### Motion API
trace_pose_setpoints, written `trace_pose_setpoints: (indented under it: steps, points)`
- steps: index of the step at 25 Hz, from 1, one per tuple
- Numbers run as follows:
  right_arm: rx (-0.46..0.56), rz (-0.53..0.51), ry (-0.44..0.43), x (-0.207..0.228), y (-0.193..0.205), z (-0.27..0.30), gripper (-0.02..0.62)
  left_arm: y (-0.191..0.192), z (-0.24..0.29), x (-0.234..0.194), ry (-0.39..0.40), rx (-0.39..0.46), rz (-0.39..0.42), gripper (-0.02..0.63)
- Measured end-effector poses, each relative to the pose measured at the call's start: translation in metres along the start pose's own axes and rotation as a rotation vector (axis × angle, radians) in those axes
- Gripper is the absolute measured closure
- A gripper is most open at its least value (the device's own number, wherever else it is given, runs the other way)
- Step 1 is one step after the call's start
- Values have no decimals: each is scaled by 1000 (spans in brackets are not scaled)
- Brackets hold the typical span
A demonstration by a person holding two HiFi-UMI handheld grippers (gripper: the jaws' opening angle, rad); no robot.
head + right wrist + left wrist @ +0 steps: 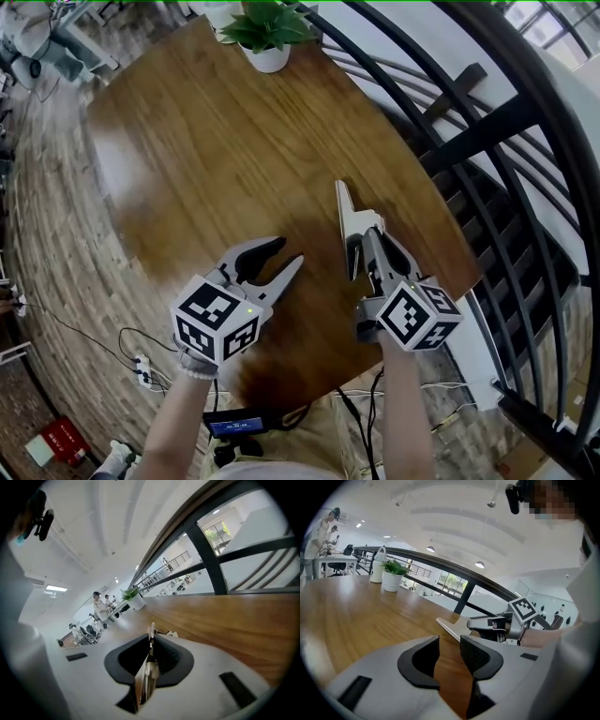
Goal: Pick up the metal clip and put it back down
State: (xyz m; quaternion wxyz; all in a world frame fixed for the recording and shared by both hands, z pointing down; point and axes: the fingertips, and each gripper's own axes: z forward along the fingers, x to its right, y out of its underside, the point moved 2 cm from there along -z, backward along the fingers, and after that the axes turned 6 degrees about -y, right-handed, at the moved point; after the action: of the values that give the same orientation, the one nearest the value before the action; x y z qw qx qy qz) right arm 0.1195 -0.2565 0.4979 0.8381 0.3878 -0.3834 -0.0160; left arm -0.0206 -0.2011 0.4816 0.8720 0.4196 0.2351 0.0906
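Observation:
The metal clip (pixel 345 211) is a long pale strip, and my right gripper (pixel 367 242) is shut on its near end, its far tip pointing away over the wooden table (pixel 206 150). In the right gripper view the clip (pixel 149 670) stands on edge between the black pads (pixel 169 656). From the left gripper view the clip (pixel 451 627) pokes leftward out of the right gripper (pixel 487 626), low over the wood; I cannot tell whether it touches. My left gripper (pixel 289 253) is open and empty, just left of the clip, with bare table between its jaws (pixel 450 641).
A potted plant (pixel 267 52) stands at the table's far edge, beside a white jug (pixel 378 566). A black railing (pixel 487 187) runs close along the table's right side. Cables (pixel 141 366) lie on the floor at the near left. People (pixel 98 604) stand far off.

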Motion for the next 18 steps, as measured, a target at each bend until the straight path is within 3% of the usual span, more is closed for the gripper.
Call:
trace_pose_setpoints:
  steps: [4,18]
  points:
    - [13,-3,-46,-11,-5,-8,561,-1,1,5,37,-4,-28,463]
    - [98,-22,-238,-78,-14,-52,561,-28,-24,28,223,119,-188,463]
